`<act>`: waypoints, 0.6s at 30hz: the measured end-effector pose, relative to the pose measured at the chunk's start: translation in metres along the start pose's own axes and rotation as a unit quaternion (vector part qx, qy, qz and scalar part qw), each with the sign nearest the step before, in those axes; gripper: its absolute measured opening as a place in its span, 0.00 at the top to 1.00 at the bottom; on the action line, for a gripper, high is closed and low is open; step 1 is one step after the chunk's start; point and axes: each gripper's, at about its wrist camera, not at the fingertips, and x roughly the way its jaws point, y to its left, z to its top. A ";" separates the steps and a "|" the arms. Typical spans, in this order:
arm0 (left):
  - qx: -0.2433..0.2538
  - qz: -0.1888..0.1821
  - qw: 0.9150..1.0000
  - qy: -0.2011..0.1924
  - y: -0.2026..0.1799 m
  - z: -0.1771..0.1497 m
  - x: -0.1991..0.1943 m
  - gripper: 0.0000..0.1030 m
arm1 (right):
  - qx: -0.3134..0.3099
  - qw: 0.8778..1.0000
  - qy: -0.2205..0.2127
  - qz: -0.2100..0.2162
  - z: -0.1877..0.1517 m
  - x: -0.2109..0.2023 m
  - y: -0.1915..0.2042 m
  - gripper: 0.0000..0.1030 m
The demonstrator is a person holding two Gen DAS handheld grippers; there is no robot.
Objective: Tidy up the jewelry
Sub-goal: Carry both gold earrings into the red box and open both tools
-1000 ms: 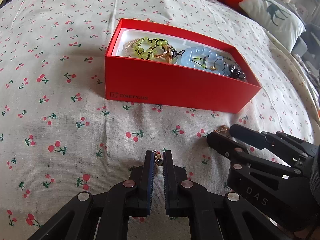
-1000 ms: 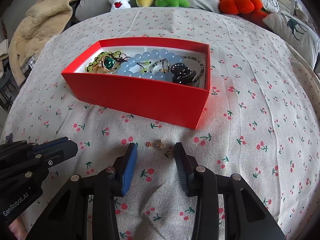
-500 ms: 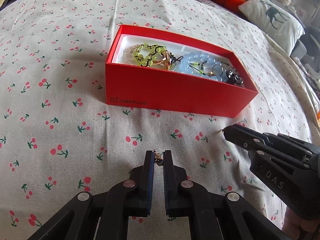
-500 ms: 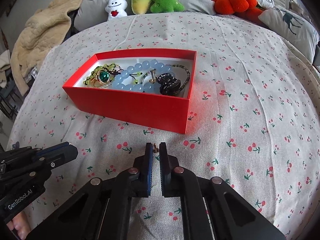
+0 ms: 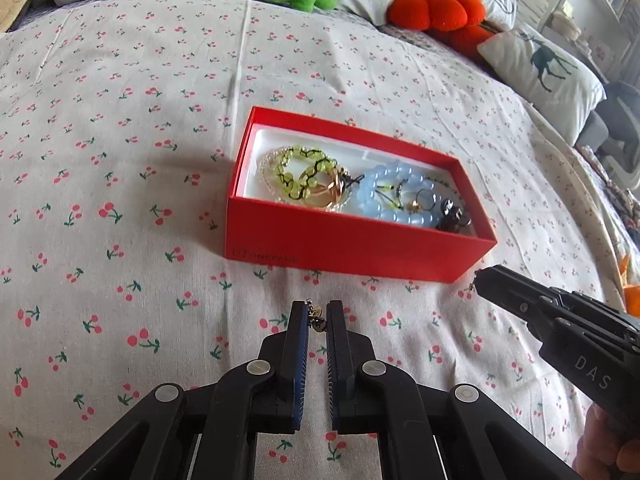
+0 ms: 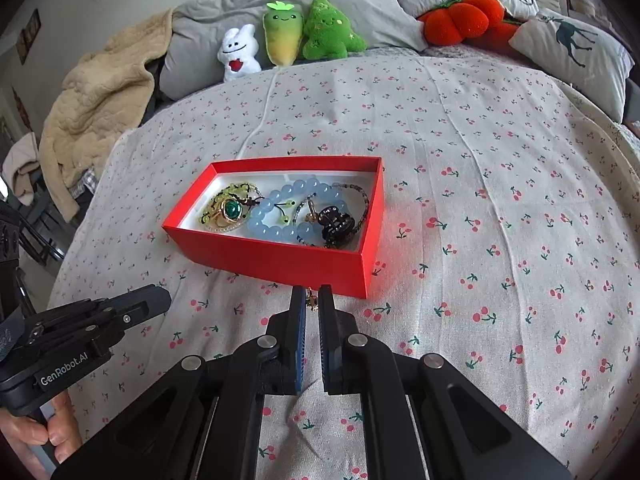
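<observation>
An open red box sits on the cherry-print bedspread. It holds a green bead bracelet, a blue bead bracelet, a green-stone ring and a black hair claw. My left gripper is shut on a small gold earring, raised in front of the box. My right gripper is shut on another small gold earring, raised just before the box's near right corner. The right gripper also shows in the left wrist view.
Plush toys, an orange pumpkin cushion and pillows line the head of the bed. A beige blanket lies at the back left. The bed's edge drops off at the left.
My right gripper closed on the earring that lay on the bedspread and lifted it. Both grippers have risen and pulled back from the box; the left keeps its earring.
</observation>
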 end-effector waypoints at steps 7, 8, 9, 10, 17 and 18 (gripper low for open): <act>0.010 -0.002 1.000 -0.016 -0.010 0.031 -0.008 0.97 | 0.006 1.000 -0.011 0.013 0.025 -0.007 0.001 0.94; 0.012 -0.004 1.000 -0.017 -0.011 0.036 -0.008 0.97 | 0.006 1.000 -0.014 0.013 0.029 -0.007 0.003 0.94; 0.013 -0.003 1.000 -0.018 -0.013 0.041 -0.007 0.97 | 0.005 1.000 -0.017 0.014 0.032 -0.009 0.004 0.94; 0.015 -0.002 1.000 -0.019 -0.014 0.046 -0.007 0.96 | 0.004 1.000 -0.019 0.016 0.036 -0.009 0.004 0.94; -0.013 -0.023 1.000 -0.009 -0.012 0.079 0.012 0.97 | 0.010 0.999 -0.024 0.025 0.051 -0.007 0.005 0.94; -0.018 -0.022 1.000 -0.009 -0.011 0.082 0.015 0.97 | 0.011 0.999 -0.024 0.026 0.052 -0.006 0.005 0.94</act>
